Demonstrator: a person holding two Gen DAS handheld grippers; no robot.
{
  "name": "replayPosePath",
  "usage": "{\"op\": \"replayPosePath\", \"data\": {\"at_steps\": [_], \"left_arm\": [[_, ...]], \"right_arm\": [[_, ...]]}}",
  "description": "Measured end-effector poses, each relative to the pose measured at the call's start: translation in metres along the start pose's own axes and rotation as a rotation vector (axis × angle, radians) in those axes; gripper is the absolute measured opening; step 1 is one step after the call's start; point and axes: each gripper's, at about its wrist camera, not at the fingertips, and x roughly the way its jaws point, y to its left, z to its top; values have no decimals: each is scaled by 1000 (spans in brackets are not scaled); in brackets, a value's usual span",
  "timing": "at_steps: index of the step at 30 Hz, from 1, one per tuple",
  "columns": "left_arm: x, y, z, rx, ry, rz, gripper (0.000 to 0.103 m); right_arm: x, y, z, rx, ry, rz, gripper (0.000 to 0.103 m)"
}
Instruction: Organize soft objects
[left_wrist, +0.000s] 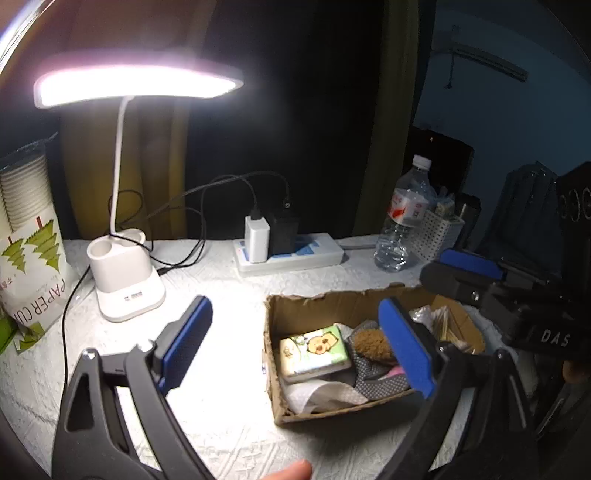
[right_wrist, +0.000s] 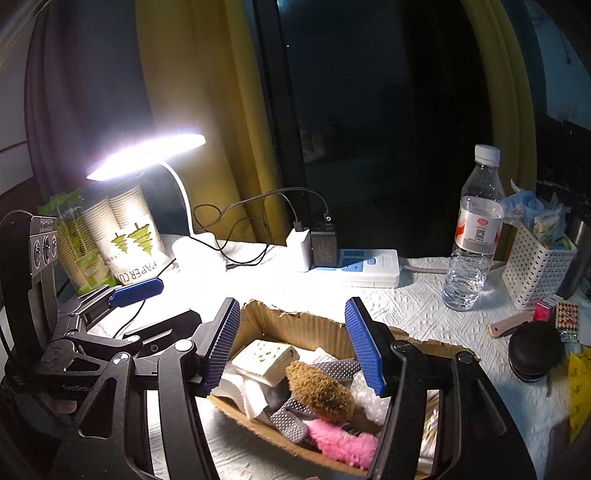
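A torn cardboard box (left_wrist: 295, 314) (right_wrist: 310, 328) sits on the white-covered table. It holds a tissue pack with a cartoon print (left_wrist: 314, 352) (right_wrist: 267, 358), a brown fuzzy item (left_wrist: 373, 345) (right_wrist: 319, 389), a grey dotted cloth (left_wrist: 380, 380) (right_wrist: 288, 417), a pink fluffy item (right_wrist: 343, 441) and white paper (left_wrist: 321, 395). My left gripper (left_wrist: 295, 347) is open and empty; its right finger hangs over the box. My right gripper (right_wrist: 293, 347) is open and empty above the box. The right gripper (left_wrist: 480, 273) also shows in the left wrist view, and the left gripper (right_wrist: 136, 290) in the right wrist view.
A lit white desk lamp (left_wrist: 125, 284) (right_wrist: 147, 155) stands at the left. A bag of paper cups (left_wrist: 29, 236) (right_wrist: 125, 236), a power strip with chargers (left_wrist: 291, 251) (right_wrist: 354, 266), a water bottle (left_wrist: 404, 214) (right_wrist: 474, 229) and a white perforated basket (right_wrist: 535, 266) line the back.
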Motion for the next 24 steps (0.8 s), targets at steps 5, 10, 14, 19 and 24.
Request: {"op": "replayPosePath", "data": {"at_steps": [5, 10, 14, 19, 24], "left_arm": [[-18, -9, -1, 13, -17, -21, 93], [-33, -19, -3, 30, -29, -32, 93], [-43, -25, -4, 37, -36, -38, 93], [-55, -34, -7, 52, -45, -44, 93], [-67, -43, -10, 65, -46, -42, 93]], "right_arm": [[-16, 6, -4, 5, -16, -14, 62], [-31, 11, -10, 10, -23, -27, 62], [-43, 13, -15, 10, -30, -39, 62], [-59, 14, -23, 19, -43, -58, 62], [-75, 16, -31, 27, -53, -76, 62]]}}
